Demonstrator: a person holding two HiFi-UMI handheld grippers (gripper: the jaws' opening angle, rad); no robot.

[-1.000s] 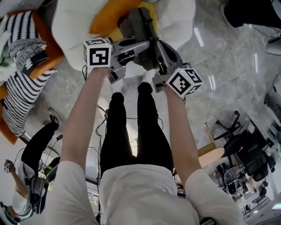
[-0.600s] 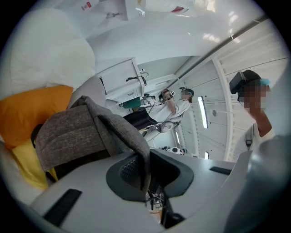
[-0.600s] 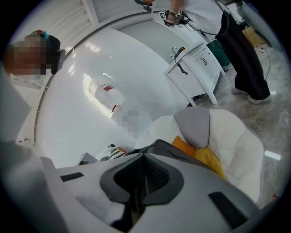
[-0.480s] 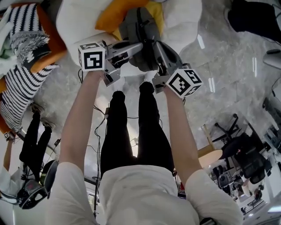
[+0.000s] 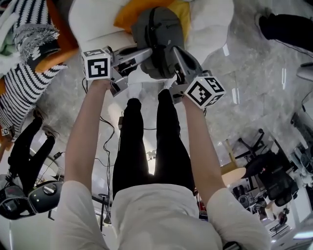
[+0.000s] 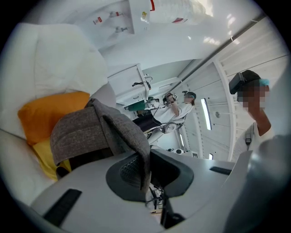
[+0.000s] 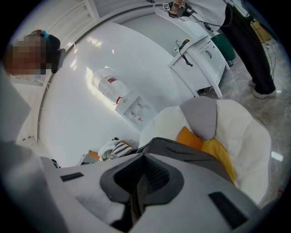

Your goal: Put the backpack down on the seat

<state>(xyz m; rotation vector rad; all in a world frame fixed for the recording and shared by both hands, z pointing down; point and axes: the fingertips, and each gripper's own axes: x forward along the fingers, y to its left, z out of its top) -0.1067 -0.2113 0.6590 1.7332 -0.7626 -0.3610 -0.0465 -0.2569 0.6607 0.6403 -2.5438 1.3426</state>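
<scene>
Tools: left tool (image 5: 143, 52) and right tool (image 5: 177, 58) each pinch the backpack (image 5: 159, 29) fabric.
Position: backpack ahead of both, over the white seat (image 5: 90, 22).

Materials and finish: backpack, seat, surroundings.

Your backpack (image 5: 159, 34), at 12 o'clock in the head view, is grey woven cloth, matt, with a slightly coarse weave. The seat (image 5: 210, 22) behind it looks like white padded fabric, soft and matt. The orange cushion (image 5: 132, 10) and yellow cushion (image 5: 182, 10) on it are smooth cloth. Your left gripper (image 6: 146, 182) and right gripper (image 7: 137, 184) have matt grey plastic shells with dark ribbed pads (image 6: 129, 170). Floor (image 5: 254, 78), 2 o'clock: glossy veined stone. Throw (image 5: 24, 93), 10 o'clock: striped knit.
</scene>
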